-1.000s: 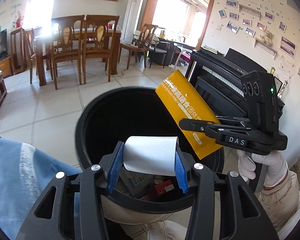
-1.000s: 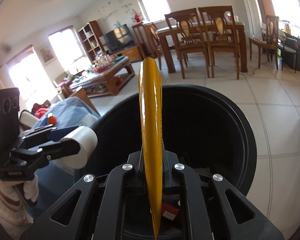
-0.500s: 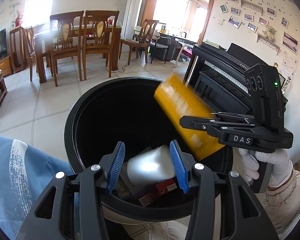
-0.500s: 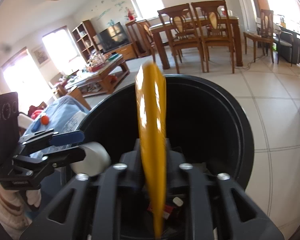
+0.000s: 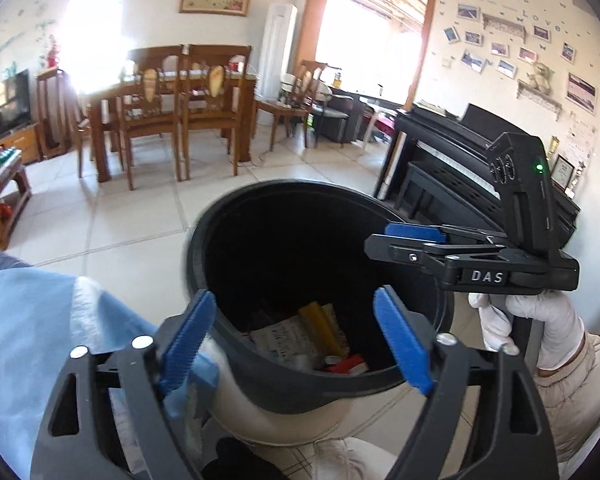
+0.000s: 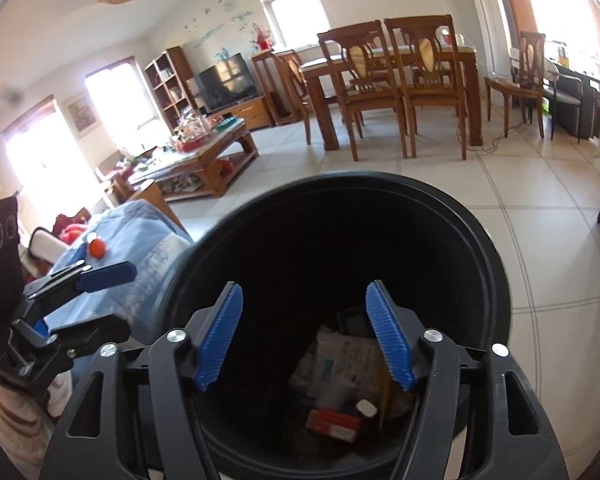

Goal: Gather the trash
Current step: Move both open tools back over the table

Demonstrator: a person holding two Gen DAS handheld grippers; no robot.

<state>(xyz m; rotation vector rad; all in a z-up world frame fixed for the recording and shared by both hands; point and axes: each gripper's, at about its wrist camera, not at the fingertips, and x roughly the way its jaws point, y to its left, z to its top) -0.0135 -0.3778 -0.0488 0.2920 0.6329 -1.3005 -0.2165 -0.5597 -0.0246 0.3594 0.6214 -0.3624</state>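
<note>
Above the black bin (image 5: 204, 248), left tongs (image 5: 296, 336) and right tongs (image 6: 306, 336) are both opening, nothing between them

Blown-out window (image 5: 94, 36) glare, fisheye-warped edges, slight motion blur

A black trash bin (image 5: 204, 248) stands on the pale tiled floor (image 5: 140, 224).

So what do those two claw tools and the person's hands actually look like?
Each gripper, left and right, is black plastic with ribbed blue pads and silver screws. One reads "DAS" beside a green light. The hand wears a white glove and cream sleeve.
</note>
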